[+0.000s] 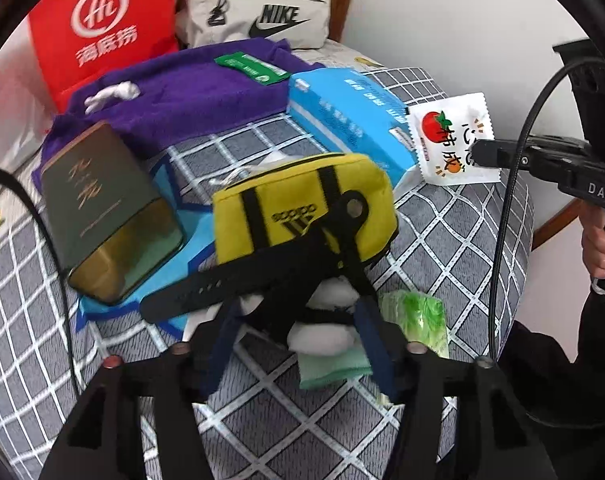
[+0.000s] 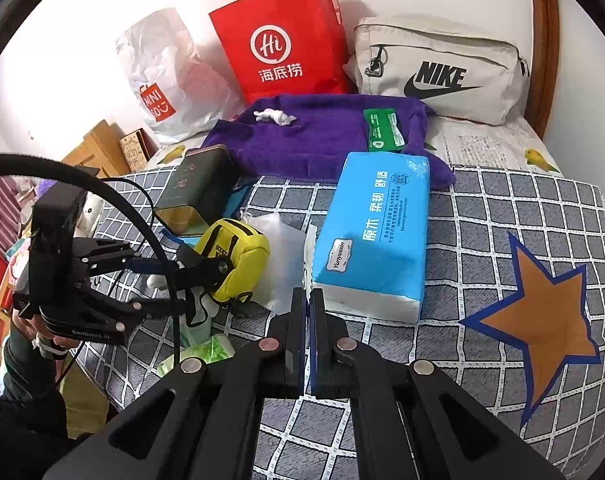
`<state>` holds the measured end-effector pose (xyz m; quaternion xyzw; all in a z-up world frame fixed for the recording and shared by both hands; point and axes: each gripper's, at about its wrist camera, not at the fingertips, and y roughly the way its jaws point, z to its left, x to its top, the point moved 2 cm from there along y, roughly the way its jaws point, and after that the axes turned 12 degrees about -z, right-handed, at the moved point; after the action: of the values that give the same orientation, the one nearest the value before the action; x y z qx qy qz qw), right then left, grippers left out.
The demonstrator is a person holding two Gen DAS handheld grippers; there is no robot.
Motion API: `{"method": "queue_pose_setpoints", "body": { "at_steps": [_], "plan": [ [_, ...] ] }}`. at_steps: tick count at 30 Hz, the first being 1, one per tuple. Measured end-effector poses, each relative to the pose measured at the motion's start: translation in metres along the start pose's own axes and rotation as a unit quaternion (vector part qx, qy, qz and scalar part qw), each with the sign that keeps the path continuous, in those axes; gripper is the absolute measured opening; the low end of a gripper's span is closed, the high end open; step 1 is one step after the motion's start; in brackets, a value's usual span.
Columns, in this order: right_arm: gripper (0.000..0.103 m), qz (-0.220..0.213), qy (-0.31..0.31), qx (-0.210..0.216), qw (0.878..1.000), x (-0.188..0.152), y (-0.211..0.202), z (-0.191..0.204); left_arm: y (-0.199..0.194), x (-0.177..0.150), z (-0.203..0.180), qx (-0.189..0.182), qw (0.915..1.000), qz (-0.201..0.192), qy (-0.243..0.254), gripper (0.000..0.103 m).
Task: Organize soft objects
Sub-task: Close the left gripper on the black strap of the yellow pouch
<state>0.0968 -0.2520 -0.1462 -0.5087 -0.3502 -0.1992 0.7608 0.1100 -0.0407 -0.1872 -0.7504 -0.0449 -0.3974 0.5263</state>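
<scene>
Grey checked bedspread still cluttered, sorting barely begun. Left gripper half-open astride white plush, beside yellow pouch, nothing clamped yet. Blue tissue pack and purple towel unsorted. Right gripper closed, empty.

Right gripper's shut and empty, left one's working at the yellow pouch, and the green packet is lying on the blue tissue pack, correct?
Not quite. The green packet lies on the purple towel, behind the blue tissue pack, as the right wrist view shows. The rest holds: right gripper shut and empty, left gripper at the yellow pouch.
</scene>
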Motion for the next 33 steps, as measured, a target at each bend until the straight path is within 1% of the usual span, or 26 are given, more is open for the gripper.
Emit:
{"method": "queue_pose_setpoints", "body": {
  "at_steps": [2, 3, 4, 5, 6, 7, 8, 9, 12, 13, 17, 22, 23, 24, 26, 27, 31, 33],
  "plan": [
    [0.002, 0.001, -0.002, 0.000, 1.000, -0.001, 0.000, 0.001, 0.005, 0.003, -0.004, 0.005, 0.9999, 0.001, 0.016, 0.061],
    [0.002, 0.002, -0.003, 0.000, 1.000, -0.001, 0.000, 0.002, 0.009, 0.004, -0.006, 0.019, 0.9995, 0.006, 0.025, 0.057],
    [0.002, 0.002, -0.004, 0.000, 1.000, -0.001, -0.001, 0.002, 0.012, 0.005, -0.007, 0.027, 0.9991, 0.008, 0.031, 0.051],
    [0.002, 0.002, -0.004, 0.000, 1.000, -0.001, -0.001, 0.003, 0.015, 0.005, -0.008, 0.033, 0.9988, 0.011, 0.036, 0.041],
    [0.002, 0.003, -0.004, 0.000, 1.000, -0.001, -0.001, 0.003, 0.016, 0.005, -0.008, 0.040, 0.9982, 0.013, 0.042, 0.037],
    [0.001, 0.003, -0.004, 0.000, 1.000, -0.001, -0.001, 0.003, 0.015, 0.004, -0.008, 0.048, 0.9976, 0.014, 0.048, 0.036],
    [0.001, 0.003, -0.004, -0.001, 1.000, -0.001, -0.002, 0.003, 0.013, 0.004, -0.007, 0.050, 0.9974, 0.014, 0.049, 0.033],
    [0.001, 0.003, -0.005, -0.001, 1.000, -0.001, -0.003, 0.003, 0.010, 0.003, -0.007, 0.048, 0.9977, 0.012, 0.046, 0.024],
    [0.001, 0.002, -0.005, -0.001, 1.000, 0.000, -0.005, 0.004, -0.002, -0.001, -0.004, 0.046, 0.9982, 0.008, 0.038, 0.013],
    [0.002, 0.002, -0.005, 0.000, 1.000, 0.001, -0.005, 0.004, -0.007, -0.003, -0.003, 0.042, 0.9986, 0.006, 0.033, 0.012],
    [0.002, 0.003, -0.007, 0.002, 1.000, 0.001, -0.006, 0.006, -0.017, -0.012, -0.001, 0.016, 0.9998, 0.003, 0.011, 0.012],
    [0.002, 0.010, -0.006, 0.003, 1.000, 0.000, -0.005, 0.010, -0.007, -0.014, -0.011, 0.012, 0.9996, 0.010, 0.025, 0.012],
    [0.001, 0.010, -0.007, 0.004, 1.000, 0.000, -0.005, 0.011, -0.005, -0.012, -0.012, 0.008, 0.9995, 0.011, 0.028, 0.013],
    [0.001, 0.009, -0.008, 0.004, 1.000, 0.000, -0.007, 0.011, -0.005, -0.010, -0.013, 0.006, 0.9995, 0.010, 0.029, 0.017],
    [0.002, 0.007, -0.010, 0.005, 1.000, 0.001, -0.010, 0.012, -0.003, -0.005, -0.015, -0.006, 0.9995, 0.007, 0.030, 0.023],
    [0.002, 0.006, -0.010, 0.005, 1.000, 0.002, -0.011, 0.012, -0.003, -0.003, -0.017, -0.012, 0.9994, 0.006, 0.032, 0.024],
    [0.002, 0.004, -0.006, 0.003, 1.000, 0.002, -0.013, 0.009, 0.003, 0.004, -0.021, 0.000, 0.9991, 0.007, 0.042, 0.024],
    [0.002, 0.007, -0.005, 0.002, 1.000, 0.002, -0.012, 0.008, 0.006, 0.008, -0.024, 0.000, 0.9992, 0.007, 0.041, 0.024]
  ]
}}
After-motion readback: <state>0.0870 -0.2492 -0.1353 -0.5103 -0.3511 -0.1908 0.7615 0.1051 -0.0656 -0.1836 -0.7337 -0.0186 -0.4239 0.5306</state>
